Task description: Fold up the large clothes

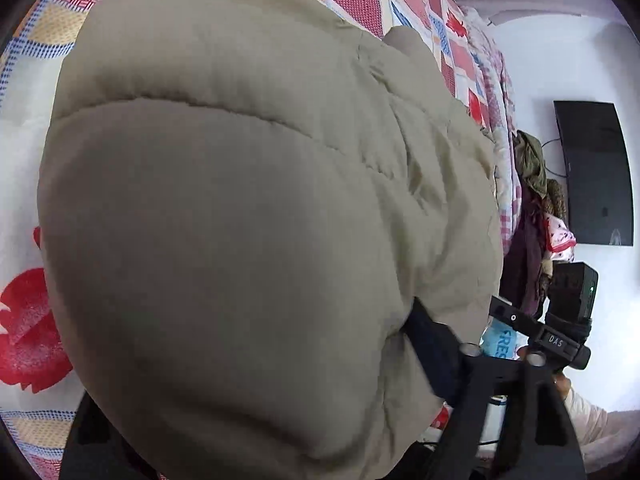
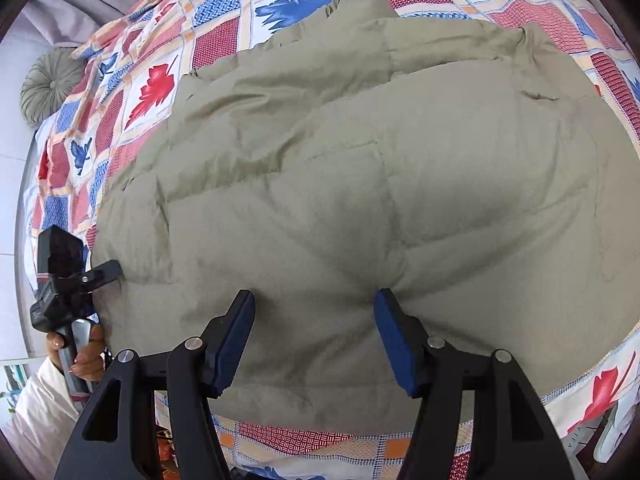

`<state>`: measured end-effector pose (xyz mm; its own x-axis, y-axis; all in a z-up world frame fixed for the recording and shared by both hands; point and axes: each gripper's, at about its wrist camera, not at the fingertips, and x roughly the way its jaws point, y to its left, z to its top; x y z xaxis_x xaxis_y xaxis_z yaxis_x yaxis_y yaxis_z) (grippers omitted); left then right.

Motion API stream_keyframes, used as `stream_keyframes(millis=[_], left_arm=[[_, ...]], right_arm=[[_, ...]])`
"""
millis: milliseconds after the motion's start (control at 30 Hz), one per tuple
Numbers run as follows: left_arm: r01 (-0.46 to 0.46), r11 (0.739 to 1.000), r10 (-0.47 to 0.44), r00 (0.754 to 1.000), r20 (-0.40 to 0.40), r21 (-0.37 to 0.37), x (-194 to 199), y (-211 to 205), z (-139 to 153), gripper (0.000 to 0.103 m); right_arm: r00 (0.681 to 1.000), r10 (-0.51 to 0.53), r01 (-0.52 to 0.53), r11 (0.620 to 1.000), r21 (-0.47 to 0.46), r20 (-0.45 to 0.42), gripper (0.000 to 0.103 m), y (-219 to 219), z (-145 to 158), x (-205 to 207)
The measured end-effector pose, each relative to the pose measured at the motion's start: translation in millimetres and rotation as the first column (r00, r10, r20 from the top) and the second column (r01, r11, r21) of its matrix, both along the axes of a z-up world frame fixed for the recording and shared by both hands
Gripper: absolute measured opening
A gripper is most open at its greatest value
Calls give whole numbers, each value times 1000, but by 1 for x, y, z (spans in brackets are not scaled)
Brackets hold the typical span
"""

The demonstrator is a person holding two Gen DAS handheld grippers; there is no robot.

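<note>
A large khaki puffer jacket (image 2: 360, 168) lies spread on a bed and fills most of the left wrist view (image 1: 240, 220) too. My right gripper (image 2: 314, 320) is open, its blue-padded fingers (image 2: 236, 340) resting on the jacket's near edge, one on each side of a fabric bulge. My left gripper (image 2: 108, 270) shows at the jacket's left edge, its fingertips at the fabric. In the left wrist view only one left finger (image 1: 432, 352) shows, pressed against the jacket; the other is hidden under fabric. The right gripper's body (image 1: 560, 340) appears there at lower right.
The bed has a patchwork cover (image 2: 152, 88) with red and blue leaves. A round grey cushion (image 2: 50, 86) lies at the far left. A dark screen (image 1: 596, 172) hangs on a white wall, with clothes (image 1: 536, 208) piled beside the bed.
</note>
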<state>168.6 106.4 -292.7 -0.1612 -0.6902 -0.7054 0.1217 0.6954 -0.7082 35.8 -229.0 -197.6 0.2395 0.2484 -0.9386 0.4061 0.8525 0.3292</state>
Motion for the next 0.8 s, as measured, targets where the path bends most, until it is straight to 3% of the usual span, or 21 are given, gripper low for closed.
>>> stream_keyframes(millis=[33,100,267,300,333,367,500,633,800], left_arm=[[-4,999,4,1000,-9,-32,-1,1,3,43],[-13,999,13,1000,3,-52,-3,3,15,29],[-25,997,28,999,38,-69,-12,0,48,27],[-24,997,27,999,43,-70,-13,-2,55,27],[-22,997,25,998,52,-70,-13,-5,65,27],[-18,998,22,998,61,-66,-14,-8,73,27],[-12,1000,13,995,100,-9,-15,-26,109,27],[-5,1000,6,991,135,-11,-24,-50,149,27],[66,998,-63,980,190,-7,-39,-112,198,27]], right_arm=[[1000,2,-2,1000,0,1,66,0,0,0],[1000,6,-6,1000,7,1,66,0,2,-1],[997,-15,14,1000,4,81,62,-7,20,-8],[994,-20,20,1000,-1,109,55,-10,24,-10],[992,-21,22,1000,-6,125,34,-13,26,-10],[991,-23,24,1000,-11,129,21,-16,26,-10],[989,-28,26,1000,14,147,15,-23,16,-4],[985,-12,3,999,52,169,15,-19,0,6],[987,-33,17,994,103,158,11,-23,-31,16]])
